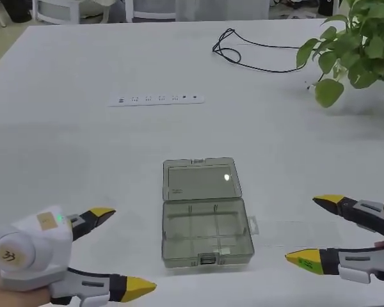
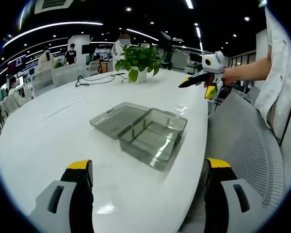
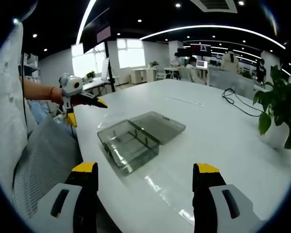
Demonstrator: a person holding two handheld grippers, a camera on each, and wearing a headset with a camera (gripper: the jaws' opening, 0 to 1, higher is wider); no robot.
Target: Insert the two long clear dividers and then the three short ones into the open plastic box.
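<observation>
Smoky clear plastic box (image 1: 208, 238): lying open, lid on far side, base's long axis running left-right.
Left yellow-tipped gripper (image 1: 131, 249): hovering near-left of it, jaws apart.
Right yellow-tipped gripper (image 1: 302, 229): hovering near-right, jaws apart, about equally close.

Box (image 1: 207, 236) on table (image 1: 64, 147), between left gripper (image 1: 128, 249) and right gripper (image 1: 307, 229), apart from both. Lid (image 1: 200, 179) flat beyond its base. Power strip (image 1: 157, 99) well ahead. Cable (image 1: 243, 54), plant (image 1: 358, 45) far ahead of right gripper.
</observation>
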